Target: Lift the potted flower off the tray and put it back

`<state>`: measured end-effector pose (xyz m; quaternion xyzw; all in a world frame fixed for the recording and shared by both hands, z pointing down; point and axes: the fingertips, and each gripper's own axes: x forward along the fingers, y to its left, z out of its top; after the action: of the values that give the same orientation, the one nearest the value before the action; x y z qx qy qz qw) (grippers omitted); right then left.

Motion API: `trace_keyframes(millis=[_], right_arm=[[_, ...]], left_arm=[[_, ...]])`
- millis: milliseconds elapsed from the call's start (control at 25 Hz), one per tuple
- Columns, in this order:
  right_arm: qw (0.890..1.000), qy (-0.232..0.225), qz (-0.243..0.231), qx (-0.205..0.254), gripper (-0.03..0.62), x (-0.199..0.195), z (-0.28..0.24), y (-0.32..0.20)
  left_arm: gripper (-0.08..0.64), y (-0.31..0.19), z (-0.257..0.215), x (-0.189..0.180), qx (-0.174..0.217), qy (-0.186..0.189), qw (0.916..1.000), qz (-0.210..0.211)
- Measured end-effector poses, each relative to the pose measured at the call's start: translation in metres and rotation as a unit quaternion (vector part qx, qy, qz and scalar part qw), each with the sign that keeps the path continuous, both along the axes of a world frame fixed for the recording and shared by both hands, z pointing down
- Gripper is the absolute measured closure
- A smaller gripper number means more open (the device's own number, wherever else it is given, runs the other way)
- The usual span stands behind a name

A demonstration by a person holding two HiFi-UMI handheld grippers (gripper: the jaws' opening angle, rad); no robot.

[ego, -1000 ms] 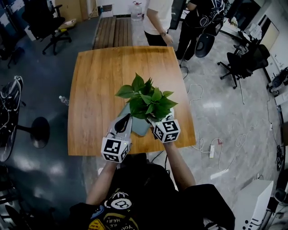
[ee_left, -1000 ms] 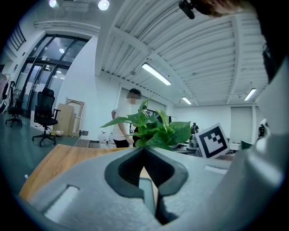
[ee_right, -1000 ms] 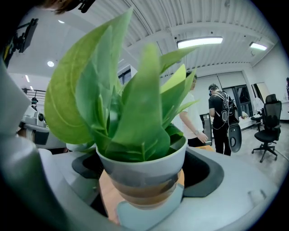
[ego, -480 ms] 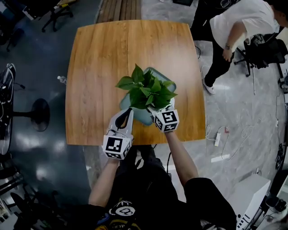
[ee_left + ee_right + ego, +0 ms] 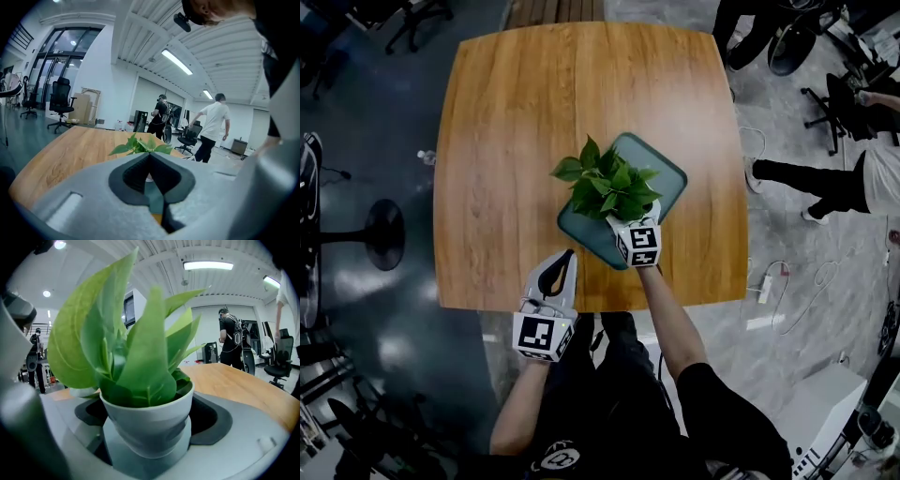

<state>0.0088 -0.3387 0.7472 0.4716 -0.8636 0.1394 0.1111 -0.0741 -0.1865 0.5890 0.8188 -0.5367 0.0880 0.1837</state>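
Observation:
A potted flower (image 5: 607,183) with broad green leaves stands over the teal tray (image 5: 667,167) at the front right of the wooden table (image 5: 506,131). My right gripper (image 5: 624,223) is shut on its white pot (image 5: 149,420), one jaw on each side, with the tray's surface just below. I cannot tell if the pot rests on the tray. My left gripper (image 5: 567,257) is shut and empty at the table's front edge, a little left of the tray. In the left gripper view its closed jaws point at the plant (image 5: 139,145).
People stand and walk on the floor to the table's right (image 5: 825,178). Office chairs (image 5: 839,89) are at the far right. A bottle (image 5: 425,157) and a round black stand base (image 5: 384,234) lie on the floor to the left. Cables and a power strip (image 5: 766,287) are right of the table.
The left gripper has drawn back from the pot to the table's front edge. The right gripper has carried the plant further over the tray. People behind have moved to the right.

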Motion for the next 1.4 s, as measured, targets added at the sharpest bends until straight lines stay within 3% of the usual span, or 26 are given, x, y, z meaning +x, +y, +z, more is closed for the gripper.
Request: trace_keyframes(millis=[280,560,760,840,880,1040,1120,1200,1280,1400], right_arm=[[1.0,0.026,-0.004,0.01,0.066,0.002,0.013,0.002],[0.998,0.047,-0.042,0.006,0.066,0.003,0.008,0.016],[0.999,0.038,-0.031,-0.015,0.067,0.02,0.007,0.041],[0.999,0.002,-0.025,-0.043,0.076,0.033,-0.001,0.065],[0.998,-0.027,-0.021,-0.058,0.117,0.038,-0.011,0.08],[0.992,-0.106,0.015,-0.061,0.426,0.061,-0.098,0.138],[0.992,-0.116,0.034,-0.048,0.508,0.07,-0.15,0.159],[0.994,-0.094,0.044,-0.031,0.591,0.076,-0.191,0.174],[0.997,-0.071,0.038,-0.003,0.591,0.079,-0.226,0.186],[0.996,-0.075,0.037,0.037,0.591,0.084,-0.27,0.197]], left_arm=[[0.562,-0.005,0.009,-0.006,-0.007,0.004,1.0,-0.003],[0.561,-0.009,0.006,0.002,-0.009,0.008,0.9998,0.018],[0.561,-0.001,-0.002,0.01,-0.003,0.013,0.9995,0.028],[0.561,0.004,-0.007,0.012,-0.002,0.016,0.9995,0.028],[0.563,0.007,-0.011,0.012,-0.001,0.016,0.9995,0.028],[0.563,0.02,-0.036,0.006,0.003,0.019,0.9995,0.023],[0.563,0.027,-0.058,0.005,0.013,0.018,0.9995,0.02],[0.563,0.031,-0.082,0.006,0.03,0.018,0.9992,0.018],[0.561,0.036,-0.104,0.008,0.049,0.015,0.9985,0.019],[0.561,0.044,-0.126,0.013,0.069,0.016,0.9972,0.022]])
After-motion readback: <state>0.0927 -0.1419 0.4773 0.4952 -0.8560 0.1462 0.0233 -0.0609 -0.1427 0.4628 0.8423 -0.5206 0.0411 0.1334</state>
